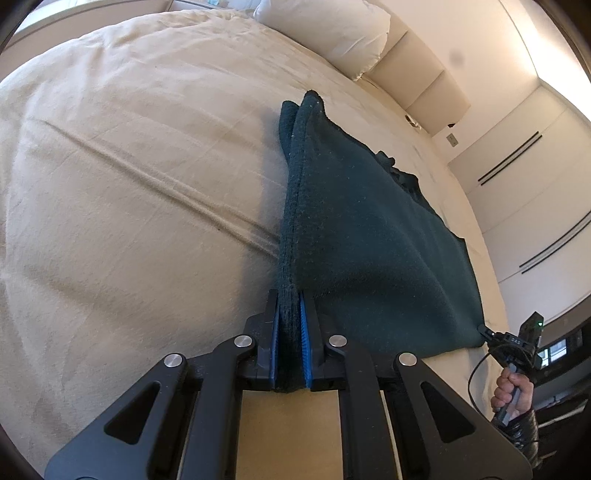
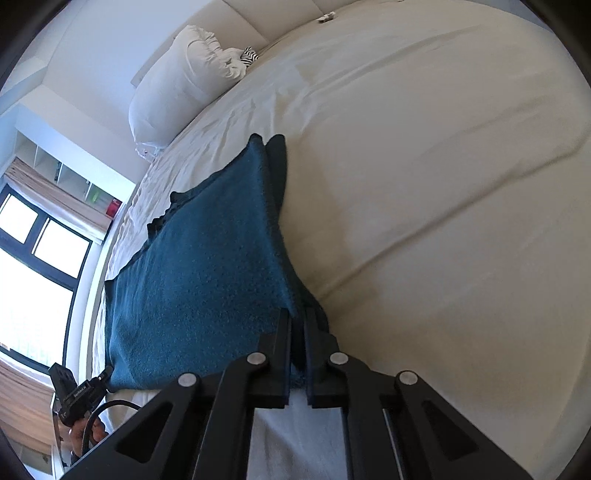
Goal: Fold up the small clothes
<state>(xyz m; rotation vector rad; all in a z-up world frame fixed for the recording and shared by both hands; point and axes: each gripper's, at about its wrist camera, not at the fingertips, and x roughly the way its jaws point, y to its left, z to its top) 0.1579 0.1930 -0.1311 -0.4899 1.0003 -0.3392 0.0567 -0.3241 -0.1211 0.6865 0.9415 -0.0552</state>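
One dark teal knit garment (image 1: 369,229) stretches over the bed (image 1: 129,166) between two tools: left tool (image 1: 290,325) and right tool (image 2: 298,339) each clamp an edge.

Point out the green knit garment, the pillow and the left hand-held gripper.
green knit garment (image 1: 369,229), left wrist view, middle of its flat panel
pillow (image 2: 173,88), right wrist view, its side
left hand-held gripper (image 1: 290,339), left wrist view, between fingertips

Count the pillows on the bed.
1 white pillow against the headboard, beyond the dark teal knitted garment. Others may lie outside both views.
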